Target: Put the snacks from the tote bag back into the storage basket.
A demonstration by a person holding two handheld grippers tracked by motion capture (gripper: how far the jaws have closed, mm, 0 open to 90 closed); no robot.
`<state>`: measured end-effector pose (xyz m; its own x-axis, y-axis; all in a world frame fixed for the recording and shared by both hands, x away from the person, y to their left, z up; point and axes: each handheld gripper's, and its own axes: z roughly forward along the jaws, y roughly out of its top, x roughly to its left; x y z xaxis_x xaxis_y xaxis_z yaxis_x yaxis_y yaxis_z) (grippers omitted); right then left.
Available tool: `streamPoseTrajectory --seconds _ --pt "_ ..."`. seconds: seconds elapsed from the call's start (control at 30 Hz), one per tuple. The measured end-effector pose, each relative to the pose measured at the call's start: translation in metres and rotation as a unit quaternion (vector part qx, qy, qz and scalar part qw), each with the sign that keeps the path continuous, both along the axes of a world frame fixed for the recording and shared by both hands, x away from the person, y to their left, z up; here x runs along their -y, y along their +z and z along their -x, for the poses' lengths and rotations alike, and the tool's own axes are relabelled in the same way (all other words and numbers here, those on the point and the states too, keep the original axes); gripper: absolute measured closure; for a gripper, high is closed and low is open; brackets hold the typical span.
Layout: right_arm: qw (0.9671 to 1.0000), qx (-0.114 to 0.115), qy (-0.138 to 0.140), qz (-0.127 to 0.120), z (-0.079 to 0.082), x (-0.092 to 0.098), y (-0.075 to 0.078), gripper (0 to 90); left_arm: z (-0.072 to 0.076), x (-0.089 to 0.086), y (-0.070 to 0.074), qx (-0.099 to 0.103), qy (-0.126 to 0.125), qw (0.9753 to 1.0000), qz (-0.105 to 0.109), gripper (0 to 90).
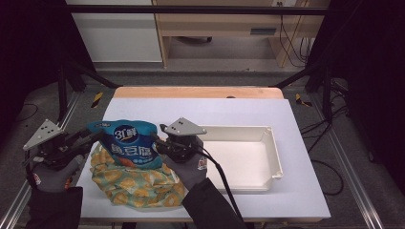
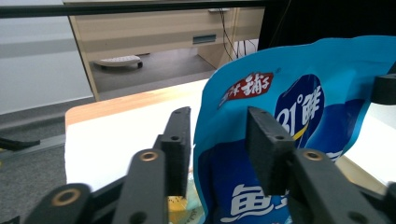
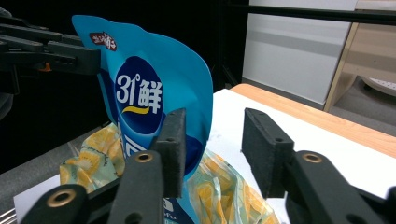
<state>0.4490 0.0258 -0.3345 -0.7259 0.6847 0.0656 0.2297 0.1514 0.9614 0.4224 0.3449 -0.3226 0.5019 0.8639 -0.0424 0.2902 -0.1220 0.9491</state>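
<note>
Blue snack bag [image 1: 128,143] stands upright at the table's [image 1: 305,191] left end, between your two grippers, above a yellow patterned bag [image 1: 138,183] lying flat. Your left gripper [image 1: 90,138] reaches in from the left; in its own view [image 2: 219,140] the jaws stand apart with the blue bag's edge [image 2: 289,116] in the gap, not pinched. Your right gripper [image 1: 155,143] meets the bag's right edge; in its view [image 3: 212,144] the jaws are spread, the bag [image 3: 149,98] lying against the left jaw. A white tray [image 1: 274,148] sits to the right.
</note>
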Motion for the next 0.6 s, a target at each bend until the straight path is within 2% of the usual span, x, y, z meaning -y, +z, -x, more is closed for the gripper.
streamPoseTrajectory --seconds 0.27,0.4,0.57,0.6 --pt "0.9999 -0.003 0.004 0.009 -0.005 -0.007 -0.001 70.7 -0.001 -0.001 -0.001 -0.001 0.003 1.0000 0.001 70.2" --pt "0.9999 -0.001 0.006 0.013 -0.005 -0.012 0.000 74.2 -0.001 -0.001 -0.001 0.001 0.010 0.9999 -0.005 75.1" --pt "0.9998 -0.005 0.010 0.017 -0.006 -0.016 -0.001 76.6 -0.001 -0.001 -0.002 0.001 0.011 0.9999 -0.002 78.5" --pt "0.9998 -0.008 0.012 0.015 -0.007 -0.017 -0.001 78.1 0.000 0.000 -0.001 0.000 0.010 0.9999 -0.006 81.7"
